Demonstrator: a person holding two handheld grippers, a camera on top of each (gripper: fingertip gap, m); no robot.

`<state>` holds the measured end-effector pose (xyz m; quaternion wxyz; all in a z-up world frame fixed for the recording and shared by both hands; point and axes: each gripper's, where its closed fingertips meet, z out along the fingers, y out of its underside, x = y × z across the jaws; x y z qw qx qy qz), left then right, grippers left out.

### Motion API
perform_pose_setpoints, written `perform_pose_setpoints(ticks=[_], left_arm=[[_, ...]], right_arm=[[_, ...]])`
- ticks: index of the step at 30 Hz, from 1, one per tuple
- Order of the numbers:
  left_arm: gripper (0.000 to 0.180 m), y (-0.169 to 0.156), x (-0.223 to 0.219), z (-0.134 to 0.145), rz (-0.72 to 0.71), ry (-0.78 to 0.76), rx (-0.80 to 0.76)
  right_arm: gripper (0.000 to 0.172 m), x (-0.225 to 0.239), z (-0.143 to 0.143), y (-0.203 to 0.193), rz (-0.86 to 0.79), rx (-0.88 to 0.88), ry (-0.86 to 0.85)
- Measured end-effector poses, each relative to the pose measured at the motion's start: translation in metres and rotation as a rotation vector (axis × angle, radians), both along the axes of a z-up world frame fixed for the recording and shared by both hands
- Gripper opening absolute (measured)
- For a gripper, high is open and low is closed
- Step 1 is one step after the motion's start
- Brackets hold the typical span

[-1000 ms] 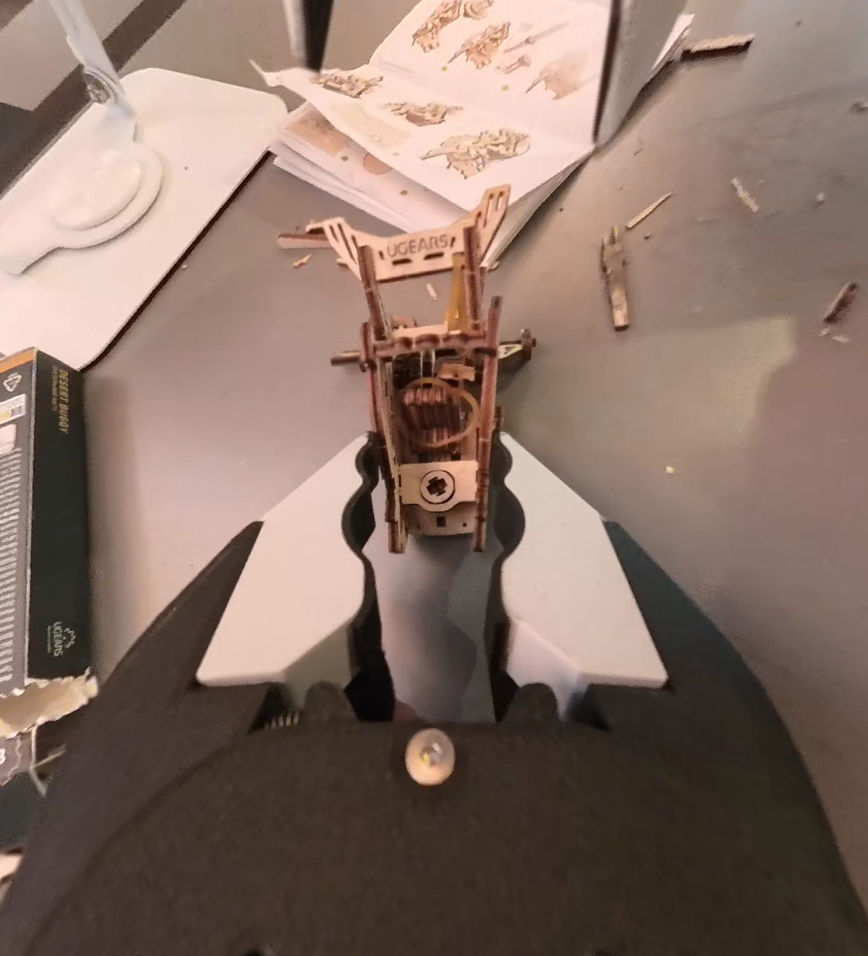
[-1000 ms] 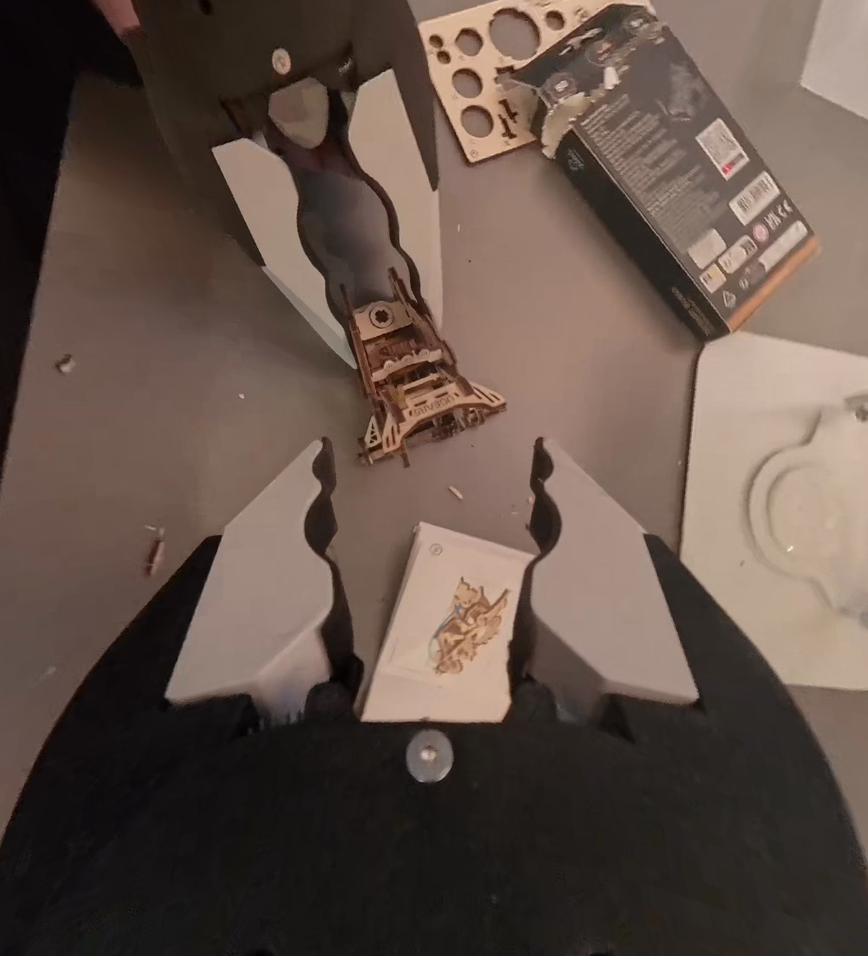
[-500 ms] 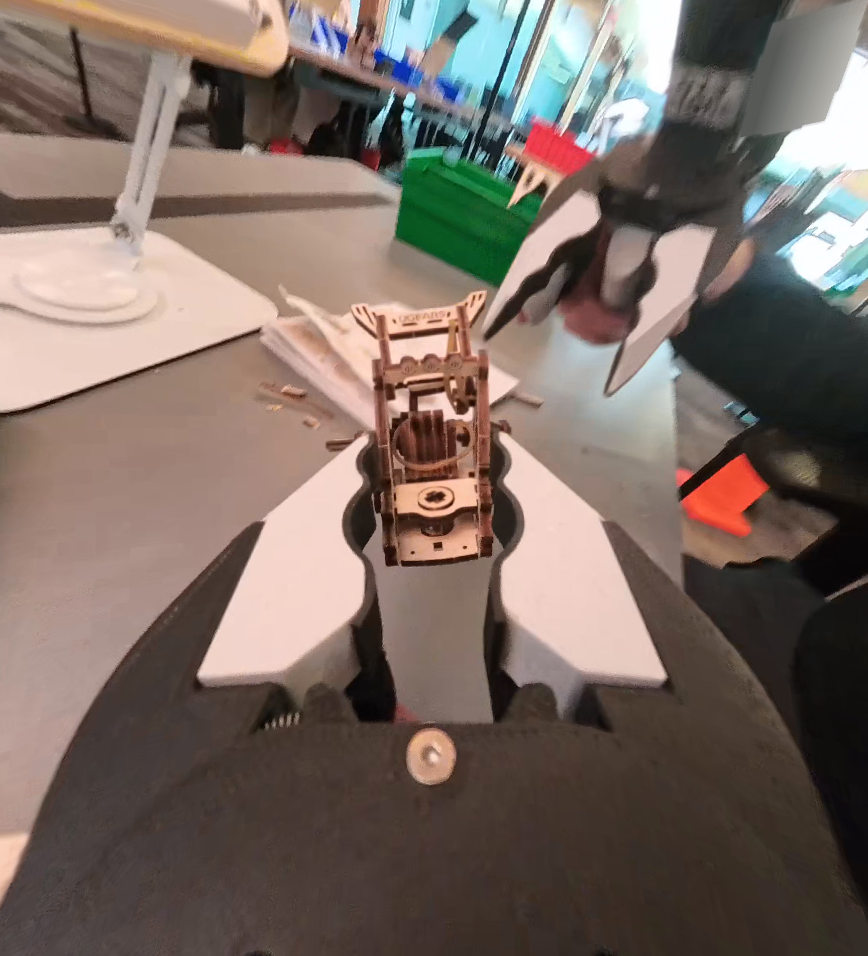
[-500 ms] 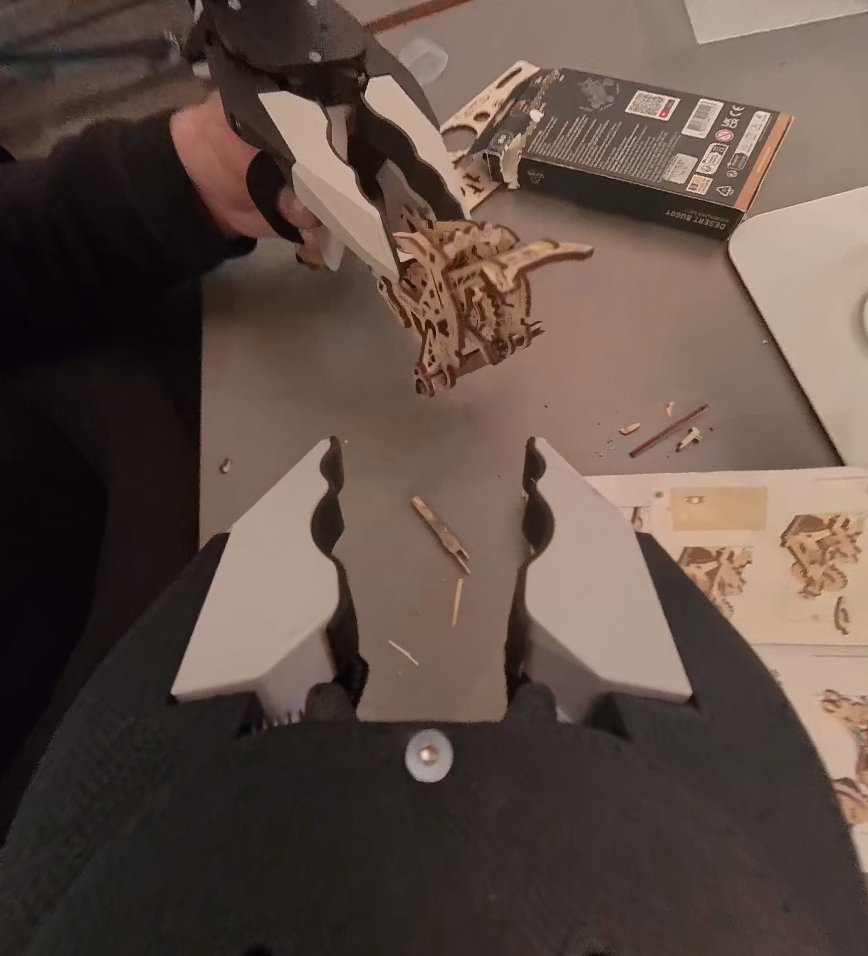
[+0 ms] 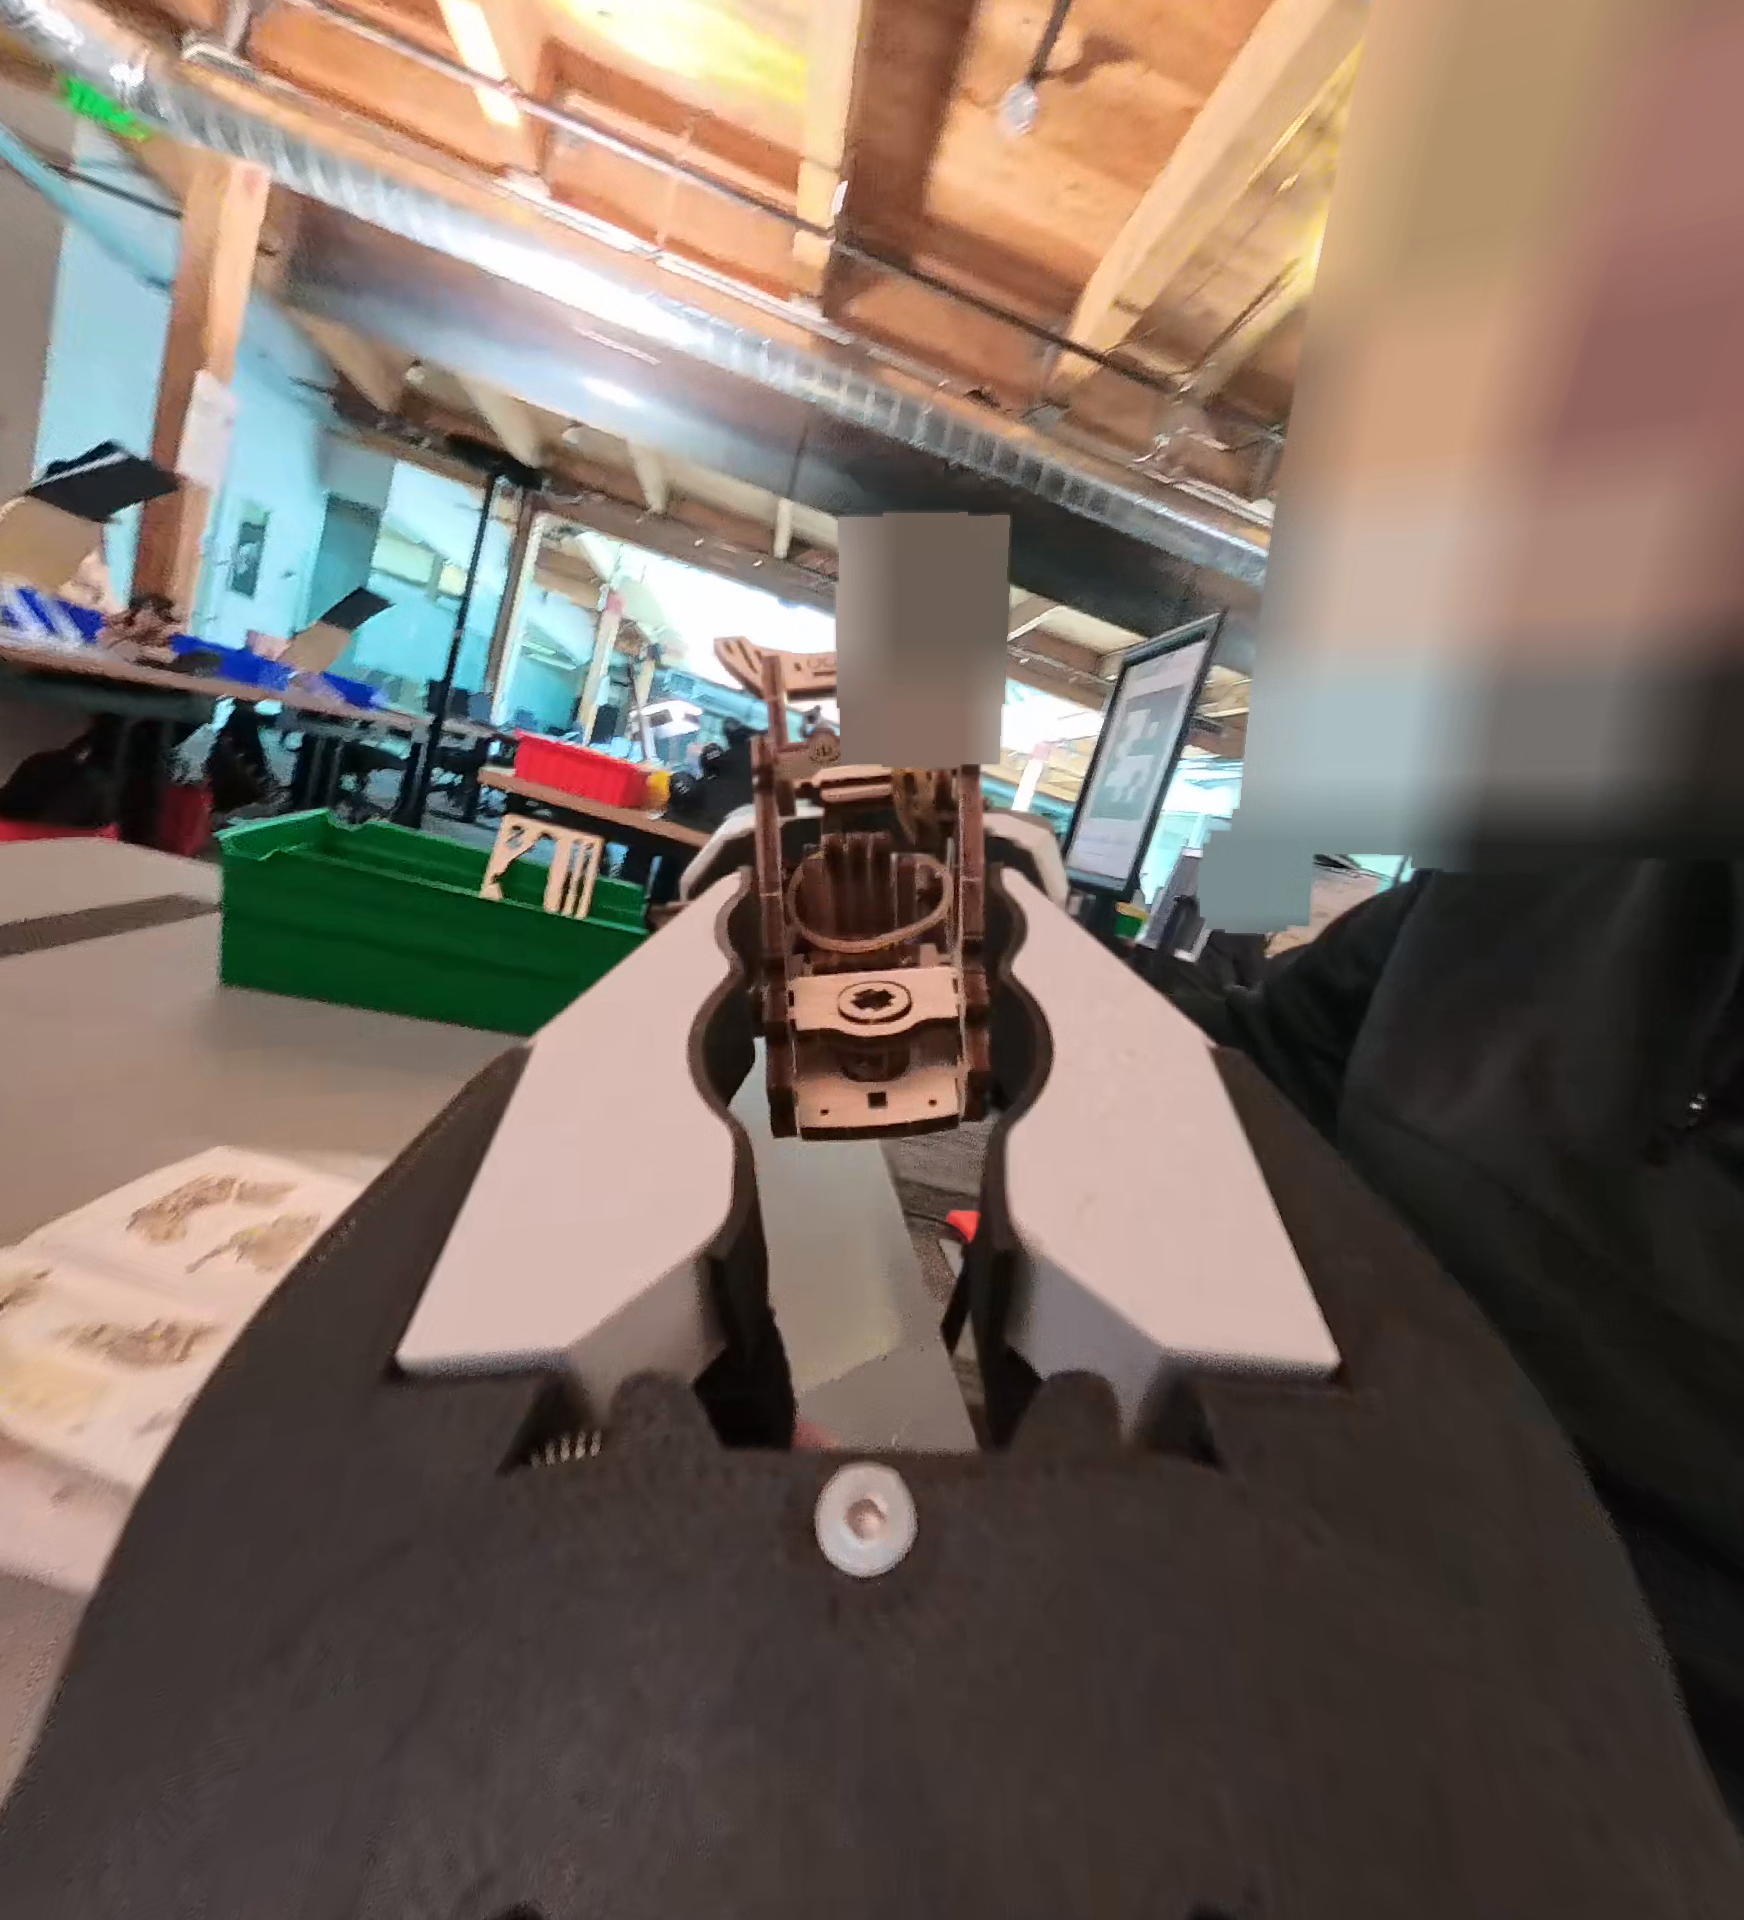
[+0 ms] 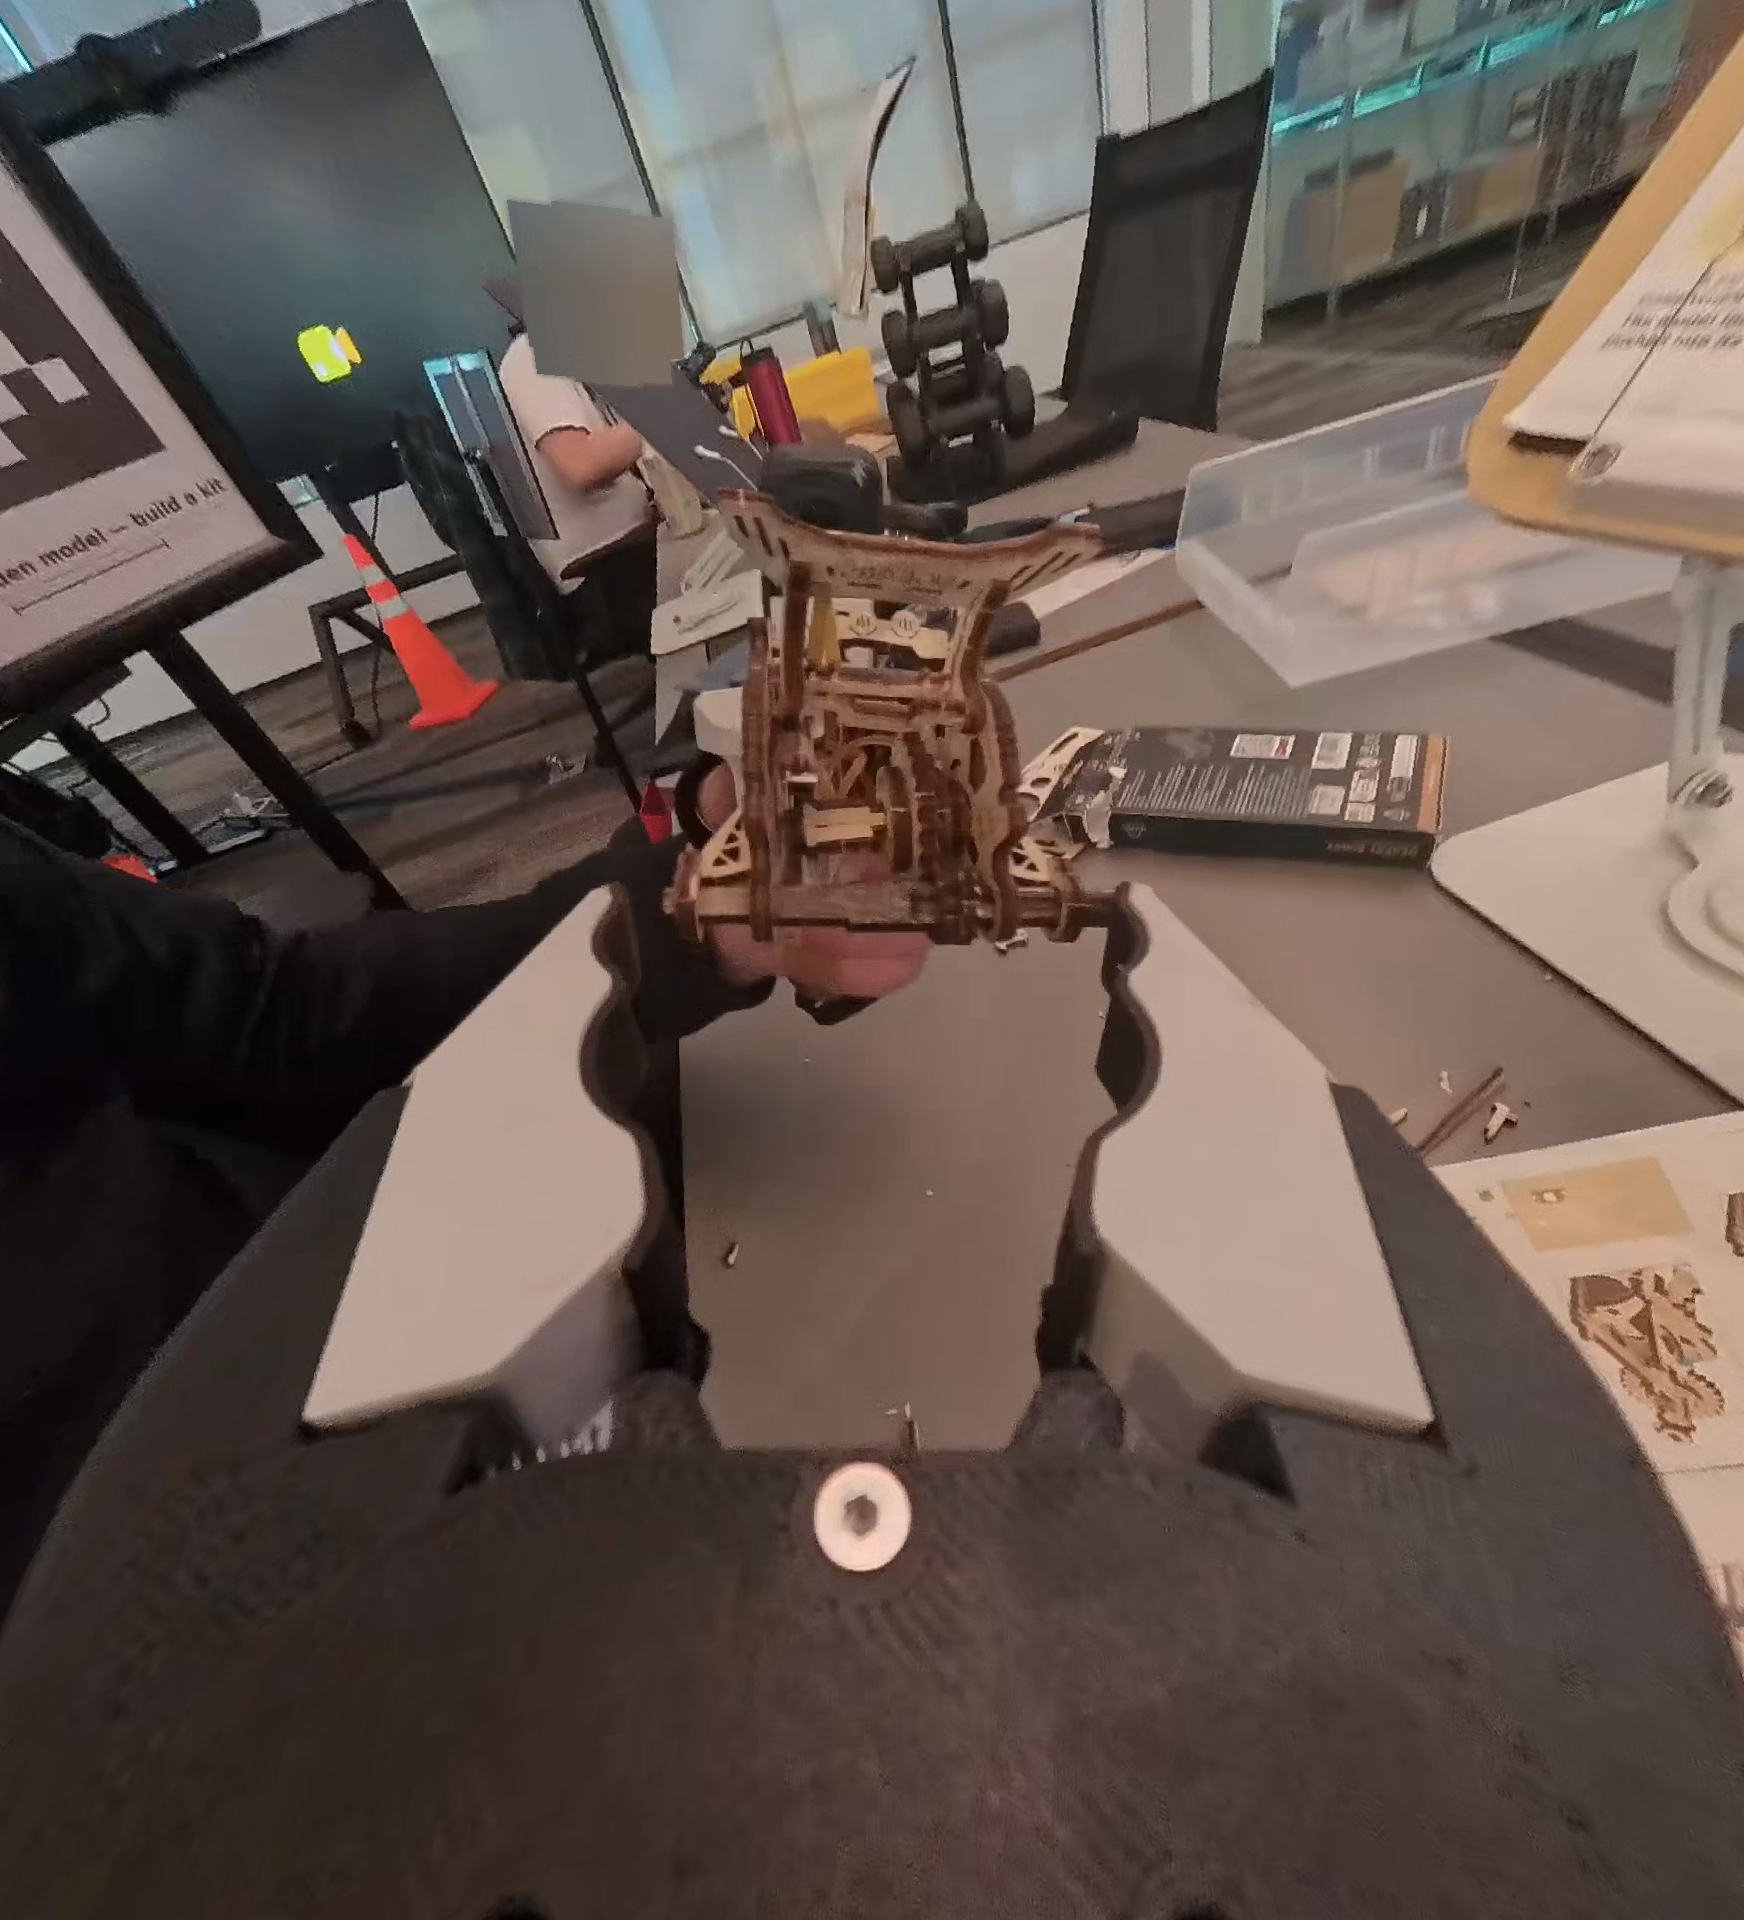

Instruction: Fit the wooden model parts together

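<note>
My left gripper [image 5: 873, 935] is clamped on the wooden model [image 5: 868, 977], both pads pressed against its side frames, holding it up off the grey table [image 6: 878, 1143]. My right gripper [image 6: 873, 925] is spread wide with nothing in it; the model's axle stub [image 6: 1091, 906] sits right at its right fingertip [image 6: 1138, 925], contact unclear. Black box [image 6: 1273, 795] and instruction sheet [image 6: 1678, 1299] lie on the table.

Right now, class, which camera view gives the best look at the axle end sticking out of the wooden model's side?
The right wrist view: the axle end juts sideways from the wooden model, unobstructed. The left wrist view shows the model end-on between its fingers, axle hidden.
</note>
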<state>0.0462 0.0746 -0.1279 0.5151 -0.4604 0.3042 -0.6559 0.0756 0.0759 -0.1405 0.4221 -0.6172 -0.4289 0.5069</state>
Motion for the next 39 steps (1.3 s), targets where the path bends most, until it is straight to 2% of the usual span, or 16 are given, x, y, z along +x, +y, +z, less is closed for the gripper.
perform_pose_setpoints(ticks=[2, 5, 8, 12, 19, 20, 21, 22, 24, 26, 29, 33, 39], left_arm=[[0.040, -0.007, 0.007, 0.005, -0.009, -0.013, 0.051], [0.040, -0.013, 0.011, 0.014, -0.024, -0.046, 0.094], [0.040, -0.024, 0.015, 0.024, -0.074, -0.097, 0.130], [0.040, -0.041, 0.020, 0.037, -0.187, -0.175, 0.166], [0.040, -0.046, 0.026, 0.044, -0.293, -0.246, 0.167], [0.039, -0.044, 0.028, 0.045, -0.289, -0.248, 0.163], [0.039, -0.044, 0.029, 0.045, -0.304, -0.249, 0.164], [0.039, -0.047, 0.030, 0.046, -0.325, -0.255, 0.174], [0.040, -0.050, 0.031, 0.049, -0.331, -0.262, 0.195], [0.040, -0.051, 0.028, 0.052, -0.352, -0.283, 0.210], [0.040, -0.054, 0.022, 0.058, -0.376, -0.317, 0.228], [0.040, -0.062, 0.021, 0.062, -0.432, -0.314, 0.270], [0.039, -0.071, 0.022, 0.065, -0.492, -0.294, 0.309]], right_arm=[[0.081, 0.008, 0.008, -0.004, -0.035, 0.025, 0.015], [0.085, 0.016, 0.015, -0.008, -0.112, 0.088, 0.014], [0.100, 0.022, 0.026, -0.014, -0.168, 0.150, 0.016], [0.096, 0.017, 0.043, -0.036, -0.169, 0.188, 0.039], [0.094, 0.020, 0.063, -0.053, -0.321, 0.361, 0.003], [0.065, 0.022, 0.067, -0.058, -0.344, 0.428, 0.005], [0.058, 0.023, 0.070, -0.061, -0.380, 0.486, 0.006], [0.055, 0.024, 0.071, -0.063, -0.406, 0.529, -0.007], [0.067, 0.023, 0.068, -0.064, -0.437, 0.559, -0.040], [0.064, 0.024, 0.068, -0.066, -0.430, 0.566, -0.031], [0.076, 0.028, 0.076, -0.069, -0.439, 0.575, 0.001], [0.079, 0.025, 0.079, -0.074, -0.415, 0.576, 0.015], [0.068, 0.014, 0.081, -0.088, -0.342, 0.567, 0.015]])
